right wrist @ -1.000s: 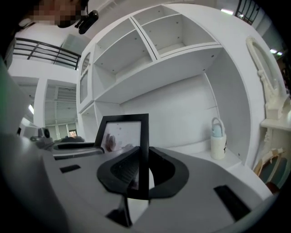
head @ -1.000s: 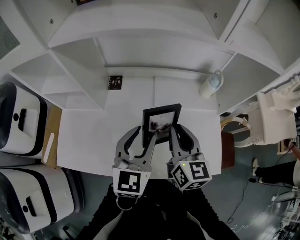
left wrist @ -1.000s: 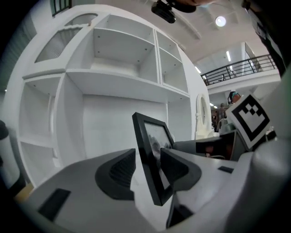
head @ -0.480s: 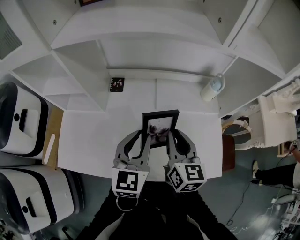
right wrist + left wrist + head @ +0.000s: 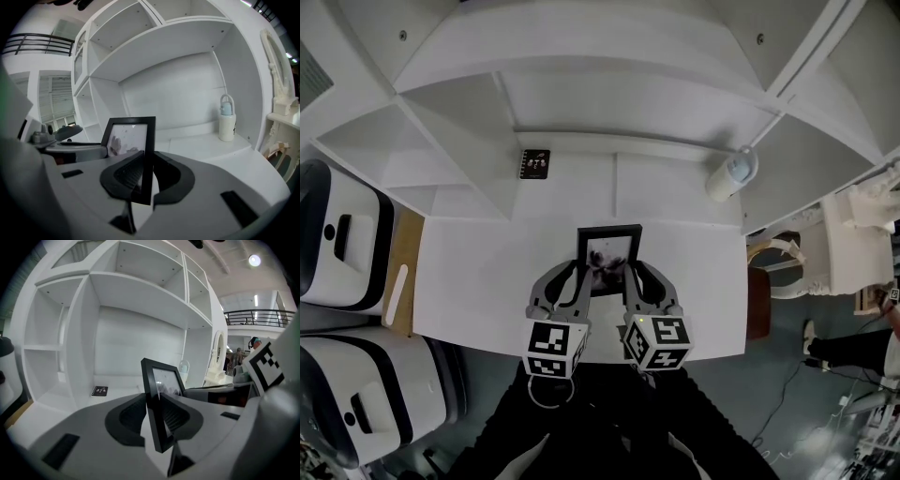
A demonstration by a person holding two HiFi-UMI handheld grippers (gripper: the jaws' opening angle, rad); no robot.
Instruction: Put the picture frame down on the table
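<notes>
The black picture frame [image 5: 607, 258] with a pale print stands upright over the white table [image 5: 478, 281], held between both grippers. Whether its bottom edge touches the table I cannot tell. My left gripper [image 5: 579, 279] has just been closing, and its pads now press on the frame's left edge [image 5: 151, 380]. My right gripper [image 5: 632, 278] is shut on the frame's right edge [image 5: 149, 136]. In the left gripper view the left gripper [image 5: 152, 401] clamps the black bar edge-on. In the right gripper view the right gripper [image 5: 146, 161] does the same, with the print [image 5: 125, 137] showing beyond.
A white bottle with a blue cap [image 5: 727, 174] stands at the table's back right corner. A small black card [image 5: 533, 163] lies at the back left. White shelving [image 5: 581, 84] rises behind the table. White and black bulky units [image 5: 342, 234] stand to the left, a white chair [image 5: 853, 225] to the right.
The left gripper's jaws, open wide beside the frame a second ago, have shut on its left edge. Both grippers and the frame have sunk toward the table.
</notes>
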